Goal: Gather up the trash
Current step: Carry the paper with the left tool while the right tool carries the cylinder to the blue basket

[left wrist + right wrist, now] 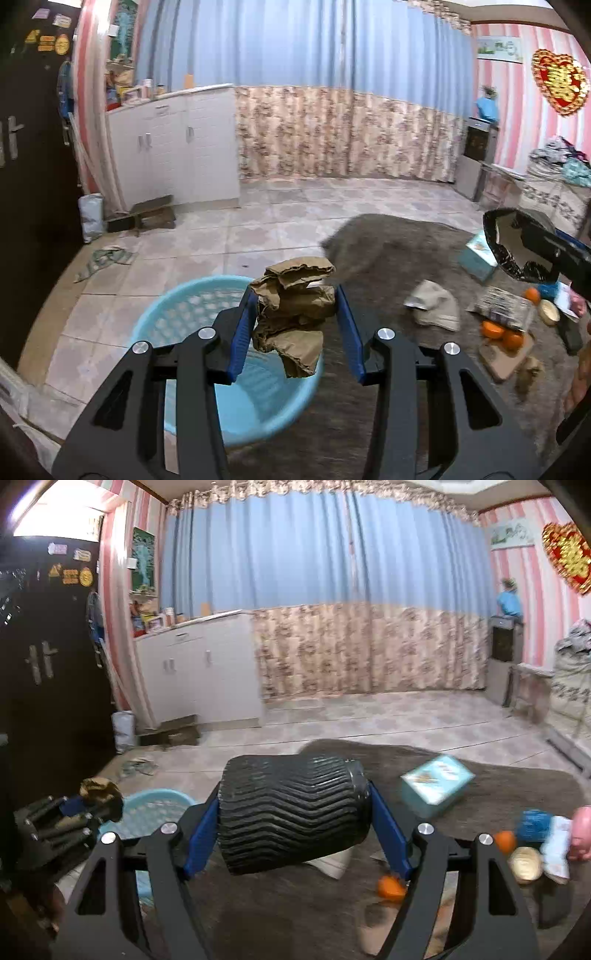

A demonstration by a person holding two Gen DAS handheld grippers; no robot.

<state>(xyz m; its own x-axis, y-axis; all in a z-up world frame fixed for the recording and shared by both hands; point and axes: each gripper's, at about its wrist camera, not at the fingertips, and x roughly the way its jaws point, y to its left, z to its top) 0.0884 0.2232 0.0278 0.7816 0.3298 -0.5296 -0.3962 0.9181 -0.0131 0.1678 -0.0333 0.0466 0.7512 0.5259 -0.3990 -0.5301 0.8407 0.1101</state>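
My left gripper (295, 314) is shut on a crumpled brown paper bag (295, 306), held in the air over the near rim of a light blue plastic basket (184, 310) on the floor. My right gripper (295, 812) is shut on a black ribbed paper cup (291, 808) lying sideways between its blue pads. The same cup (517, 247) shows its open mouth at the right of the left wrist view. In the right wrist view the left gripper (88, 805) with its brown bag (98, 788) appears at far left beside the basket (155, 808).
A grey-brown rug (388, 251) carries a teal box (436, 782), a crumpled beige paper (436, 306), oranges (498, 332), a round gold tin (524, 864), a blue bundle (532, 825) and a wooden board (506, 358). White cabinets (177, 147) and a dark door (29, 147) stand at left. A hand (581, 830) shows at right.
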